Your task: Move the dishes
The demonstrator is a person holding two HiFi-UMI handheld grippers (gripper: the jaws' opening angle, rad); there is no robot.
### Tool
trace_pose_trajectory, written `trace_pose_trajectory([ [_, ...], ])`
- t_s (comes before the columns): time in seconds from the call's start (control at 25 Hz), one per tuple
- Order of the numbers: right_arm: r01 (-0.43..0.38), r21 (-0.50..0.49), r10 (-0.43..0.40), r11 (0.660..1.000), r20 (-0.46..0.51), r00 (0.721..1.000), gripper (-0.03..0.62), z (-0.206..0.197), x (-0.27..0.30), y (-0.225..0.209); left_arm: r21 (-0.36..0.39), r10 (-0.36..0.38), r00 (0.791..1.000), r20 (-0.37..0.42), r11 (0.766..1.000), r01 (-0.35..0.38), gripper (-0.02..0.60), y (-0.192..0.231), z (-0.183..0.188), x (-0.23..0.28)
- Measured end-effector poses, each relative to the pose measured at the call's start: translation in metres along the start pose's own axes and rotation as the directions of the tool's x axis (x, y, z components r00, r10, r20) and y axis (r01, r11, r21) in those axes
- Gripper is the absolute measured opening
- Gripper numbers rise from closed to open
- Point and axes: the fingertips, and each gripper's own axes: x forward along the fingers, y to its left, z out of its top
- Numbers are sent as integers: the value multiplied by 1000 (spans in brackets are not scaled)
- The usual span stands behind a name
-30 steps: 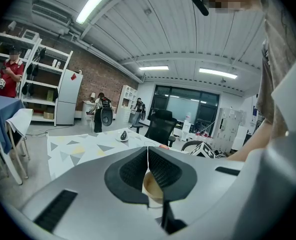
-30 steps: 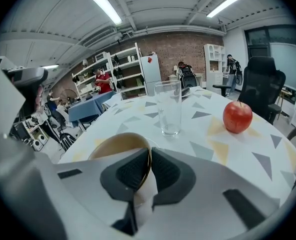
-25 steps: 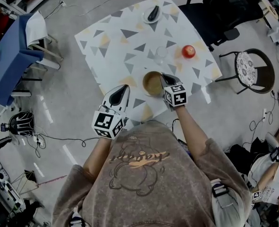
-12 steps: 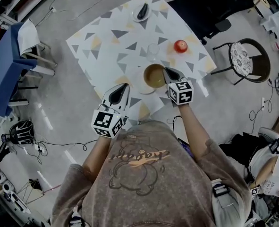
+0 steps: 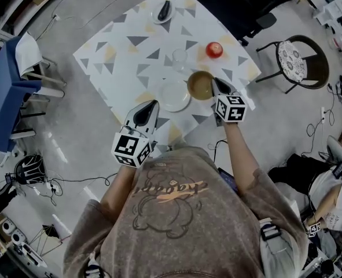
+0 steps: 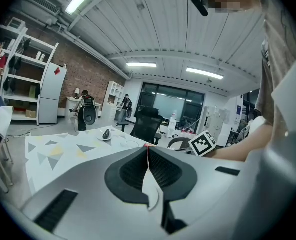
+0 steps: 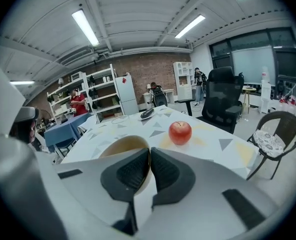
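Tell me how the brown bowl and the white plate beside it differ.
Colour: the bowl is tan-brown, the plate white. Shape: the bowl is deep with raised sides, the plate shallow and nearly flat. State: the right claw is shut on the bowl's rim, while the plate lies free on the table, nothing touching it. Both are round and side by side near the table's near edge.

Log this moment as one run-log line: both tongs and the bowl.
right tongs: shut on bowl rim | left tongs: shut, empty | bowl: beside white plate, near apple
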Motion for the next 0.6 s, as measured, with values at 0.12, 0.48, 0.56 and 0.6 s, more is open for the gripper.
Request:
trace_pose_trajectory([
  [0.12, 29, 32, -28, 999, -16, 999, 20, -12, 1, -12, 2, -1, 1000, -7, 1000, 1, 20, -1, -1, 1],
  [0.48, 69, 146, -61, 987, -63, 996, 21, -52, 7, -33, 1, 15, 1000, -22, 1000, -15, 20, -1, -4, 0],
  [0.56, 74, 156, -63, 985, -70, 996, 21, -58, 8, -35, 0, 20, 1000, -23, 1000, -20, 20, -1, -4, 0],
  [0.6, 76, 160, -65, 984, -74, 995, 21, -60, 9, -36, 0, 21, 999, -24, 1000, -21, 20, -1, -4, 1],
])
